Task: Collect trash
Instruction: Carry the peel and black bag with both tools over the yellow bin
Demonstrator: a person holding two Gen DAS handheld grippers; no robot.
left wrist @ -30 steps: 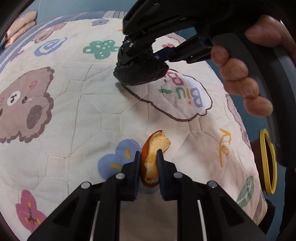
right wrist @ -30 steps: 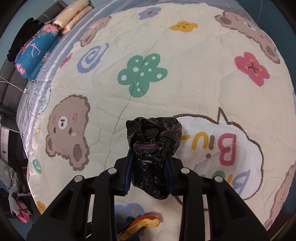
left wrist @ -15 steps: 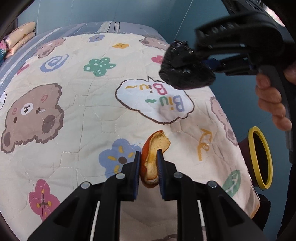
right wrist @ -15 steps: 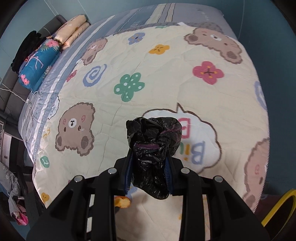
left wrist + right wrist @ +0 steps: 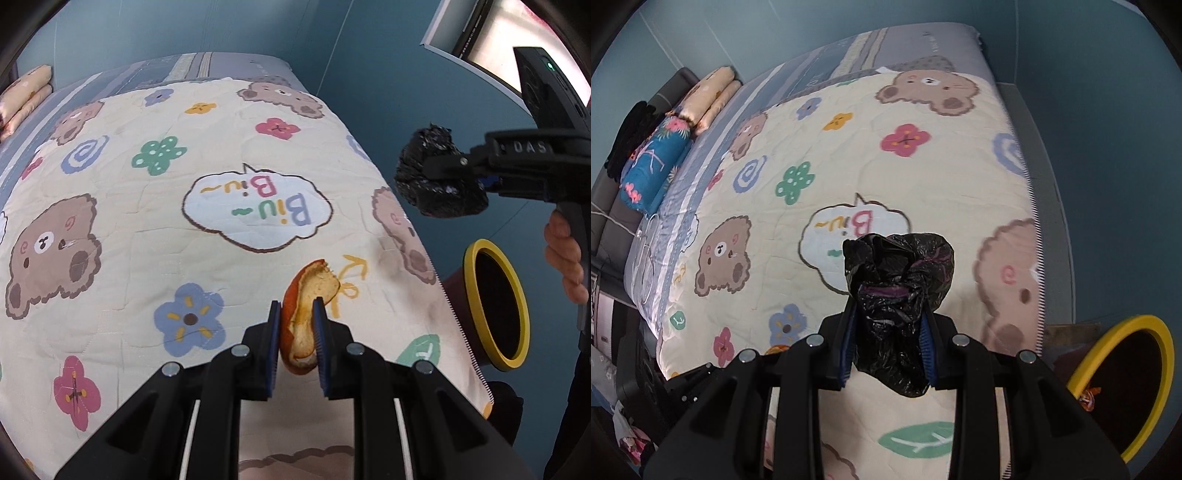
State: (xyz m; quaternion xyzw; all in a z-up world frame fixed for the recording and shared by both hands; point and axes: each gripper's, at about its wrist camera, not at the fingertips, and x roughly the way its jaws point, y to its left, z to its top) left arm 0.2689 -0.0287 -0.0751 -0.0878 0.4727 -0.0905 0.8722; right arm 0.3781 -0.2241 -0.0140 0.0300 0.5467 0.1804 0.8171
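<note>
My left gripper [image 5: 296, 334] is shut on a curled piece of orange peel [image 5: 308, 295], held above the cartoon quilt [image 5: 147, 229]. My right gripper [image 5: 889, 334] is shut on a crumpled black plastic bag [image 5: 899, 280]; from the left wrist view that bag [image 5: 439, 177] hangs in the air past the bed's right edge, above a yellow-rimmed bin [image 5: 495, 306]. The same bin [image 5: 1126, 376] shows at the lower right of the right wrist view, with some trash inside. A hand [image 5: 565, 254] grips the right tool's handle.
The bed carries a quilt with bears, flowers and a "Biu Biu" speech bubble [image 5: 849, 229]. Folded bedding and pillows [image 5: 668, 147] lie at its far left end. Blue walls surround the bed, and clutter sits on the floor at the lower left [image 5: 624, 424].
Both grippers rose away from the quilt. The right gripper carried the black bag rightward from over the speech bubble to beyond the bed's edge, above the yellow-rimmed bin.
</note>
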